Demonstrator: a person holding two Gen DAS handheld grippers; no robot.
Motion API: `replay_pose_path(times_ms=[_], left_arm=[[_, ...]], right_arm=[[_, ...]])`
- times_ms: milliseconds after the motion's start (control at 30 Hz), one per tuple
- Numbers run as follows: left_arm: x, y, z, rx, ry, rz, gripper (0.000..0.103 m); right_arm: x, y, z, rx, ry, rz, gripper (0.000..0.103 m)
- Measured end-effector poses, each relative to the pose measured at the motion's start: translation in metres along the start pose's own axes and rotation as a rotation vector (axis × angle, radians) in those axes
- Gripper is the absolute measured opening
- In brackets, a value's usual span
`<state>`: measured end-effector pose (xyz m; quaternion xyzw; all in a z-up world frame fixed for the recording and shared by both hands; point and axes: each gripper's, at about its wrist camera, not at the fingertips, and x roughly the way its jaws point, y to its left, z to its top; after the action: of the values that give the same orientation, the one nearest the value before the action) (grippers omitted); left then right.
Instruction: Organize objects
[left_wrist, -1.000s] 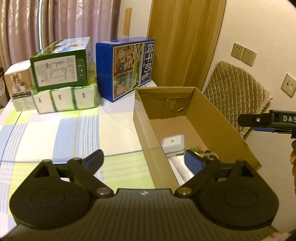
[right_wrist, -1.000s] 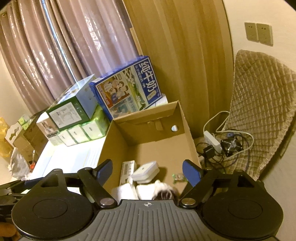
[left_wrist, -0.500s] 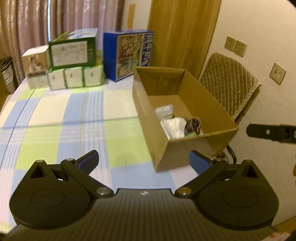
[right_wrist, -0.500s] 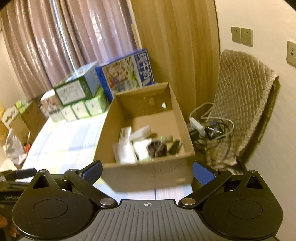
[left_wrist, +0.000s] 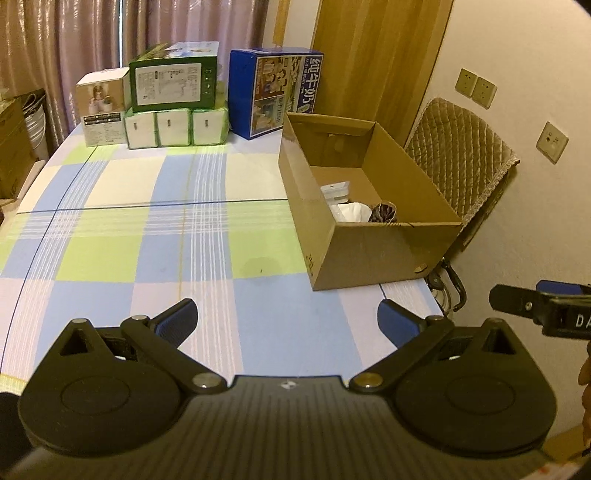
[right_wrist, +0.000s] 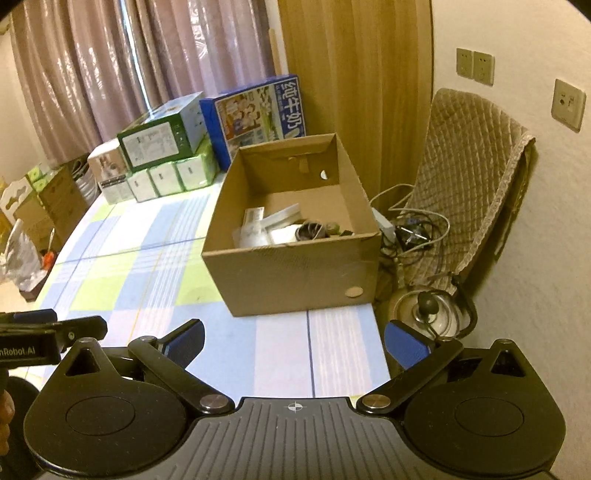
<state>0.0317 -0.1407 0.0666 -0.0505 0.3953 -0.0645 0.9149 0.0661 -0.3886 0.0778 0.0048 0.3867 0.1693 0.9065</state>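
a quilted chair (right_wrist: 476, 177) stands by the wall, a kettle (right_wrist: 428, 314) and tangled cables (right_wrist: 413, 229) below it.

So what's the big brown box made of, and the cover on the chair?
The brown box looks like plain matte cardboard: raw brown walls, folded flaps, a punched hole. The chair cover seems to be soft quilted fabric, tan, stitched in diamonds, draping over the chair back.

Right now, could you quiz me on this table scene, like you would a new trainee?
1. True or false: the cardboard box is empty.
2. Which stands nearest that box: A) blue milk carton, B) white box, C) green box?
3. Are the left gripper and right gripper open or shut?

Key: 1 false, small items lie inside. 2 A. 3 both open, holding nothing.
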Motion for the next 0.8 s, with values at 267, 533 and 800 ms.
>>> replay_pose_path(times_ms=[267, 533, 800], left_arm=[[-0.005, 0.007, -0.007, -0.048, -0.004, -0.010, 0.102], [-0.009, 0.001, -0.009, -0.011, -0.030, -0.007, 0.102], [-0.008, -0.004, -0.011, 0.015, -0.037, 0.000, 0.102]], right_arm=[[-0.008, 0.008, -0.003, -0.003, -0.015, -0.006, 0.101], [-0.009, 0.014, -0.003, -0.032, -0.012, -0.016, 0.101], [-0.007, 0.013, -0.007, -0.031, 0.003, -0.017, 0.101]])
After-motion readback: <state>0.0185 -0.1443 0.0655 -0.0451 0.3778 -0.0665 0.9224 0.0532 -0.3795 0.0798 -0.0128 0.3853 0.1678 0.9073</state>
